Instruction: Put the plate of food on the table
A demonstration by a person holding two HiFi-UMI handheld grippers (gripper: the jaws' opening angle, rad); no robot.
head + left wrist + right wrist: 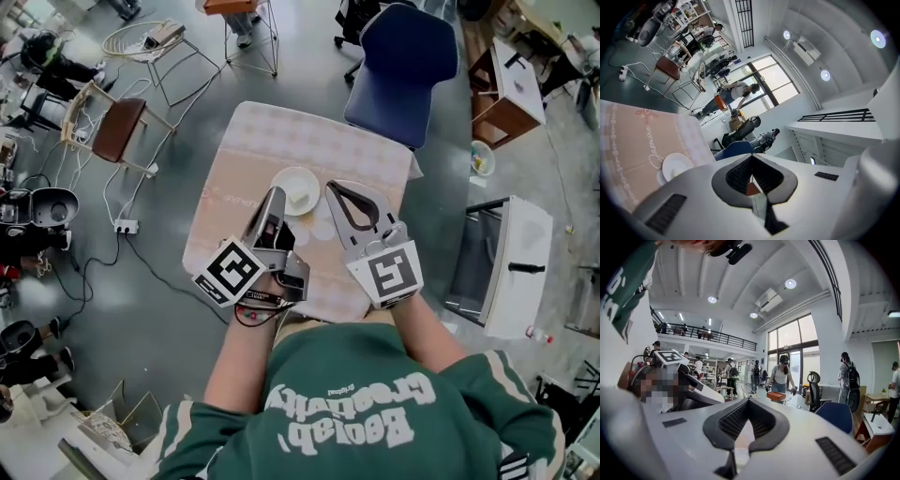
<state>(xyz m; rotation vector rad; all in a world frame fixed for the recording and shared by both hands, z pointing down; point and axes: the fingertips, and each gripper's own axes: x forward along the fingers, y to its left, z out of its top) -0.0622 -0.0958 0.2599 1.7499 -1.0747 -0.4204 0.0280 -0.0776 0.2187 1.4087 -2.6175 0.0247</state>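
Left gripper (pixel 276 195): jaws shut tight, nothing in them.
Right gripper (pixel 335 189): jaws shut, holding nothing.
Plate (pixel 296 190): white, sits on the table (pixel 244 141), between the two gripper tips.
Pose: both grippers lie side by side, pointing across the table, almost flat.

From overhead we look steeply down on the table (pixel 234 178). Cameras on our left gripper (pixel 275 193) and right gripper (pixel 332 188) peer closely along their jaws, nearly level; all views share the blue chair (pixel 398 66).
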